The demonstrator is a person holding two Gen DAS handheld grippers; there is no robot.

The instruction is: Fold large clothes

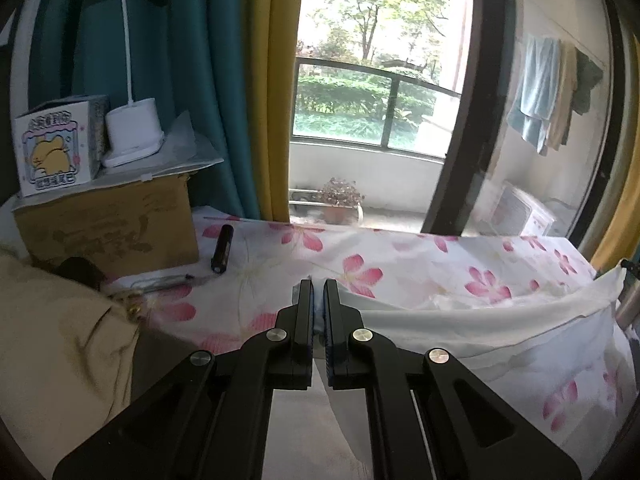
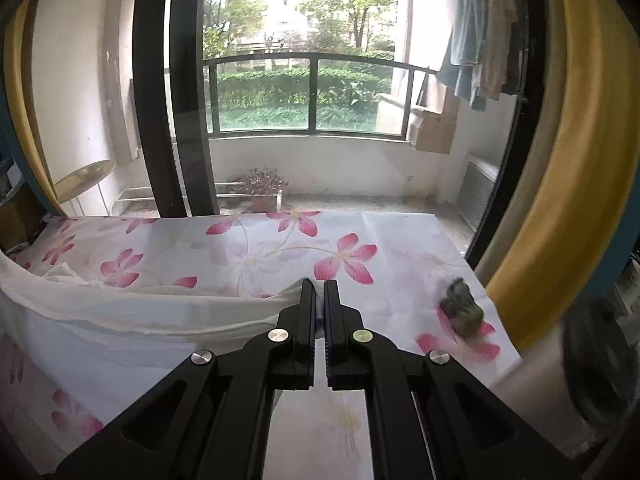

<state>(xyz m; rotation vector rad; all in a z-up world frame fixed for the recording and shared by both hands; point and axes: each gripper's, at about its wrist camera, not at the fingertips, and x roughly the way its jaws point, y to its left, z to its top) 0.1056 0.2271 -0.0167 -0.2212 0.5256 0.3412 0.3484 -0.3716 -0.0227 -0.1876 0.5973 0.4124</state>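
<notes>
We held the white cloth (image 1: 460,320) by 2 points: the left gripper (image 1: 318,292) was pinching 1 edge of it at lower centre of the left wrist view, and the right gripper (image 2: 319,292) was pinching another at lower centre of the right wrist view. The cloth sagged between them above the flowered sheet (image 2: 280,248).

Risks we judged from here:
1. Thin fabric could slip from either pinch if pulled taut.
2. The trailing edge could catch the dark cylinder (image 1: 222,249) at centre left, or the grey-green lump (image 2: 460,308) at lower right.
3. Uneven travel would skew the fold.
</notes>
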